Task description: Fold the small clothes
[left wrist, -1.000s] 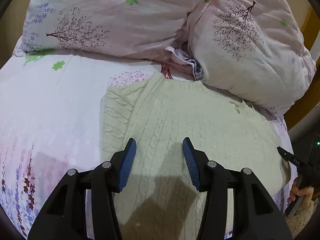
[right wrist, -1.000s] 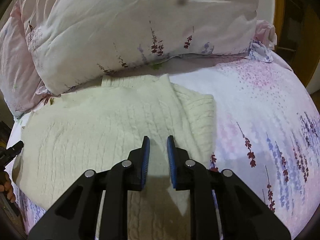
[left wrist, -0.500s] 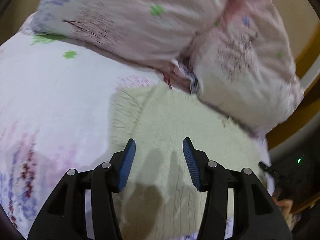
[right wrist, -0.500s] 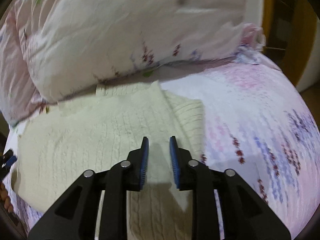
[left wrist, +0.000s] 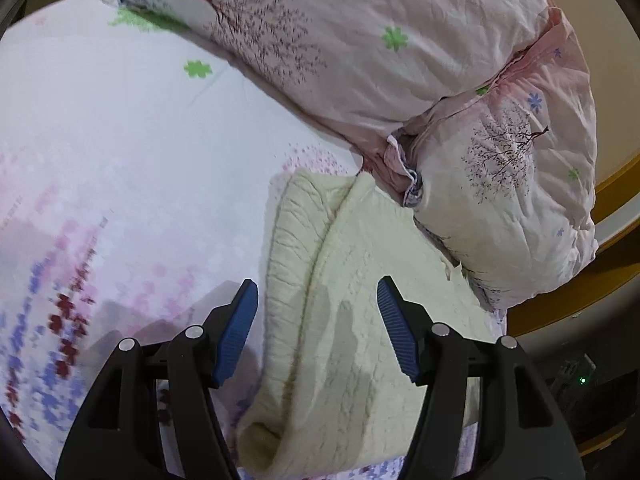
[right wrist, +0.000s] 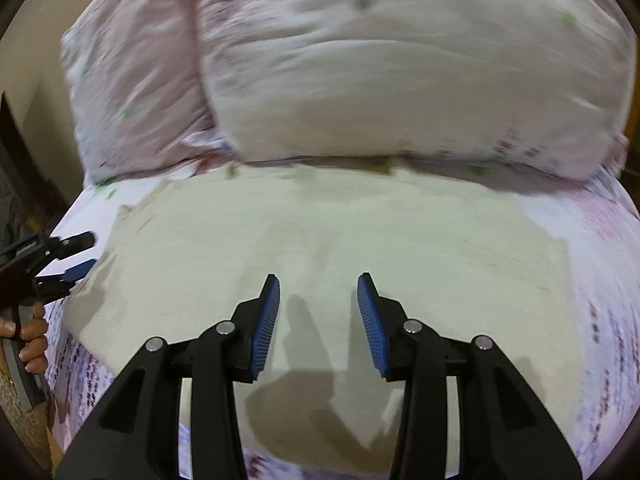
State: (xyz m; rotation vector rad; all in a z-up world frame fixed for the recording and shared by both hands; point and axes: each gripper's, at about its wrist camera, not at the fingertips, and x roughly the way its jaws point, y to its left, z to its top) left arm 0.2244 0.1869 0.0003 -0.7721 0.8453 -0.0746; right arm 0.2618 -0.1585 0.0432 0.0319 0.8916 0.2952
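Observation:
A cream cable-knit sweater (left wrist: 360, 280) lies flat on the floral bed sheet (left wrist: 120, 152), one sleeve folded in along its left edge. My left gripper (left wrist: 316, 292) is open and empty, low over the sweater's left edge. In the right wrist view the sweater (right wrist: 340, 232) spreads wide and blurred. My right gripper (right wrist: 318, 284) is open and empty above its near middle. The left gripper (right wrist: 76, 256) also shows there at the sweater's left edge, held by a hand.
A pink floral duvet (left wrist: 400, 40) is piled along the back, touching the sweater's far edge; it also shows in the right wrist view (right wrist: 380, 72). A wooden bed frame (left wrist: 580, 292) runs at the right. The sheet extends to the left.
Both grippers have swung to new angles over the sweater. The right gripper's jaws have opened from nearly shut to wide. The left gripper shifted toward the sweater's left edge.

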